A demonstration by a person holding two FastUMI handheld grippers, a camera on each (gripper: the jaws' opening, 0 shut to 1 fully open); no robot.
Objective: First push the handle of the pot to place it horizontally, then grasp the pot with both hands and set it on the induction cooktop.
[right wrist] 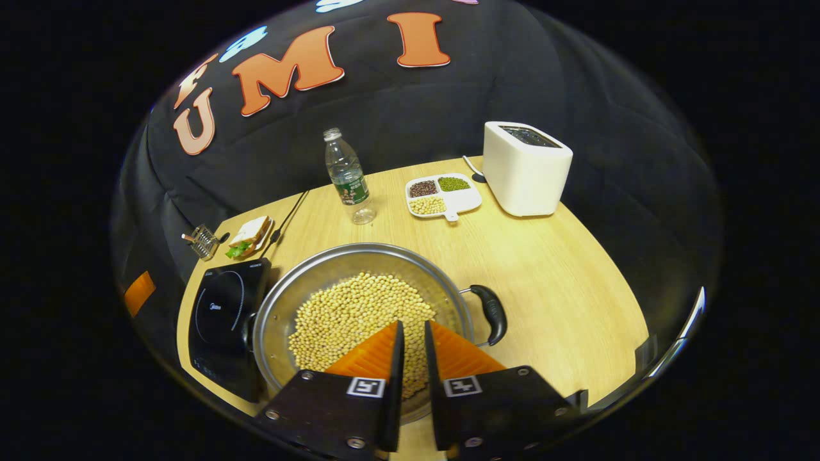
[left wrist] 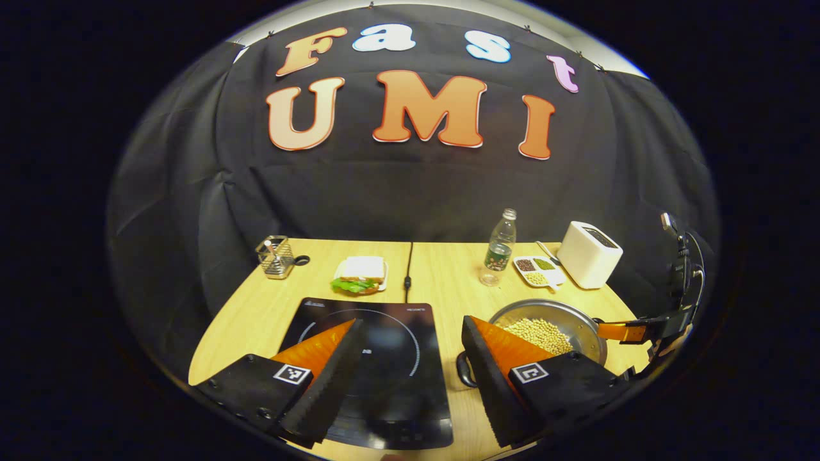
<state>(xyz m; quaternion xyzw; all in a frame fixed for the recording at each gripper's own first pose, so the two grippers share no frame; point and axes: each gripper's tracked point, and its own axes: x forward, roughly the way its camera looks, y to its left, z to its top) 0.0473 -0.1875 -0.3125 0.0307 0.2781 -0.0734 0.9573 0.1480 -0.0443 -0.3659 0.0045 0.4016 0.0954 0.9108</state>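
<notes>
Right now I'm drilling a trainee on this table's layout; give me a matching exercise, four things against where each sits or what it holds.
Things:
1. pot
2. toaster
3. sandwich
4. divided dish

Descriptions:
A. white, at the table's far right corner
B. on a small plate beyond the induction cooktop
C. full of pale beans, on the table beside the cooktop
D. three kinds of beans, between the water bottle and the toaster

Pairs: 1-C, 2-A, 3-B, 4-D
</notes>
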